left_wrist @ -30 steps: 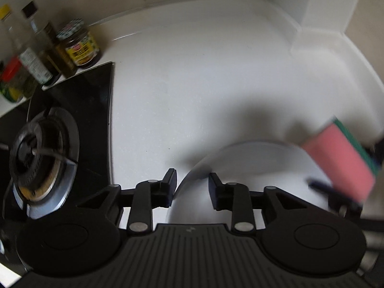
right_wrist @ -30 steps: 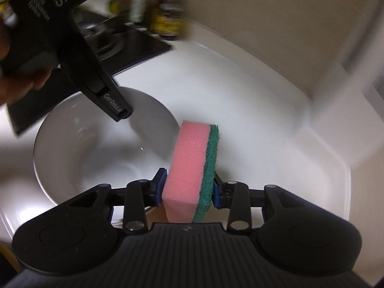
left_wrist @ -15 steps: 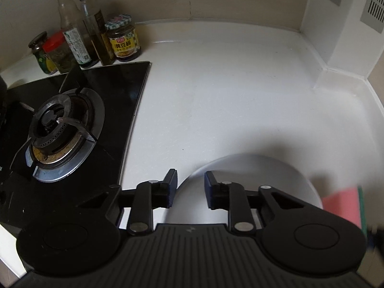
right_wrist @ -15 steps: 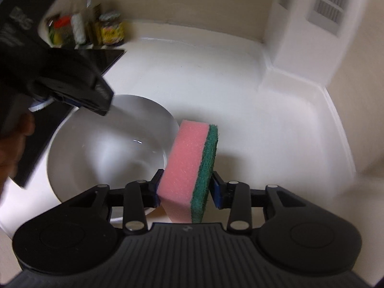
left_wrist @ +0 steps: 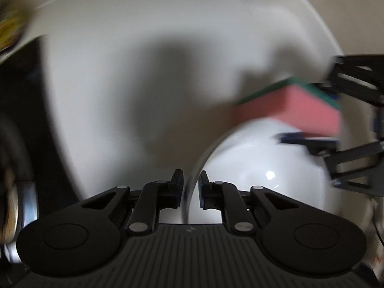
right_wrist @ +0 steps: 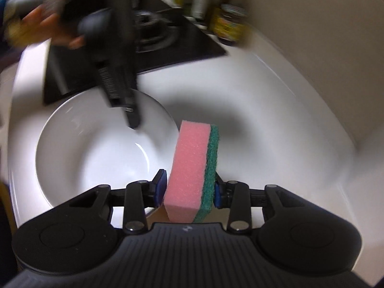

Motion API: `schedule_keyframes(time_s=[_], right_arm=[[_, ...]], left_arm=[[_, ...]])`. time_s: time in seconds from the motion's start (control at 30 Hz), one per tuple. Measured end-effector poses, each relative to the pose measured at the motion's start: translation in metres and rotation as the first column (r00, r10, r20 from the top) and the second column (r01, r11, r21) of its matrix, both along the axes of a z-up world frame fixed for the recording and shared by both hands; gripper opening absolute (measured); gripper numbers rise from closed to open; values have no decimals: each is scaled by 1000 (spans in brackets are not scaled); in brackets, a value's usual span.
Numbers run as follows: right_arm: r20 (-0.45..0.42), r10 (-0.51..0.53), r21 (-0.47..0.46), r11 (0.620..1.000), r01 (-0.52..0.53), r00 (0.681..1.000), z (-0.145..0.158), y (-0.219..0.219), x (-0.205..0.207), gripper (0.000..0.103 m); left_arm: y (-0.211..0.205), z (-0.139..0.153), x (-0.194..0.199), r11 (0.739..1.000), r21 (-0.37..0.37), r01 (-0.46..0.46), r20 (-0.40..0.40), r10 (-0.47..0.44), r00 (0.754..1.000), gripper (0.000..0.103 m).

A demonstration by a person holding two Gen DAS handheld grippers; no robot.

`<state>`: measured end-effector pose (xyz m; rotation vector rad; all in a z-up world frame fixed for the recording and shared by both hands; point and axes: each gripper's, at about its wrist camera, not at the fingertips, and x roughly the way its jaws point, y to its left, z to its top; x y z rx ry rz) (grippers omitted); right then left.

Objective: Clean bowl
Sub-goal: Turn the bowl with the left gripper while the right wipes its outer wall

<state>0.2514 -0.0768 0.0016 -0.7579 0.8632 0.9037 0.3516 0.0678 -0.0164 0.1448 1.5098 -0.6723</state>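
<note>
Here the white bowl (right_wrist: pixel 96 158) sits on the pale counter (right_wrist: pixel 276 110), just in front of the right claw (right_wrist: pixel 189 189) and a little to its left. That claw is clamped on a pink-and-green sponge (right_wrist: pixel 192 168), held upright with the pink foam facing the bowl; the sponge hangs beside the bowl's near rim and does not appear to touch the inside yet. From the left wrist view the bowl's rim (left_wrist: pixel 192 187) runs straight up between the fingers of the left claw (left_wrist: pixel 190 189), whose jaws have just been closing around it. A thin gap seems to remain on each side, so the rim is not yet pinched, though blur makes this hard to judge. Beyond the left claw lie the black stove top (right_wrist: pixel 168 38) and some jars and bottles (right_wrist: pixel 228 24). As for progress, the bowl looks bare and glossy, with no suds or water showing. Steadying is nearly done; all the wiping appears still to come.
</note>
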Motion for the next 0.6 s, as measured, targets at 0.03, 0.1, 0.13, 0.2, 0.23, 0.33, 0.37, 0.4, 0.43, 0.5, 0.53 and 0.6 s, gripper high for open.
schedule_keyframes(time_s=[0.03,0.1,0.13,0.2,0.23,0.33,0.37,0.4,0.43,0.5,0.53,0.6], right_arm=[[-8,24,-12,1000,-24,1000,1,3,3,34],[-20,16,-24,1000,-17,1000,3,4,7,34],[-21,-8,-26,1000,7,1000,3,4,7,34],[-15,-101,-11,995,101,995,4,-1,4,33],[4,-184,2,983,184,983,3,-3,-3,33],[69,-396,34,918,395,915,-1,-2,-26,33],[84,-451,45,892,449,888,-2,-2,-33,33],[100,-507,57,862,504,856,-3,-2,-41,33],[117,-569,74,822,564,814,-3,-2,-53,33],[126,-665,108,747,656,737,-3,-2,-74,33],[120,-703,126,711,692,701,-2,-2,-82,33],[98,-748,152,663,733,656,0,-5,-93,33]], left_arm=[[-9,-1,4,999,26,32,-11,-32,999,13],[-17,-1,6,998,53,32,0,-32,999,16],[-15,-1,5,999,48,-25,12,24,1000,23],[-10,0,3,991,27,-130,35,129,991,28],[-5,0,-1,983,7,-183,49,183,982,28],[5,-1,-14,953,-31,-301,75,303,950,29],[9,-2,-18,940,-45,-338,76,340,937,30],[12,-3,-21,930,-55,-363,75,367,927,30],[17,-5,-25,910,-71,-409,72,414,907,31],[27,-7,-35,867,-94,-490,69,496,865,32],[31,-8,-40,842,-106,-529,61,537,842,32],[38,-11,-51,796,-124,-593,50,601,797,32]])
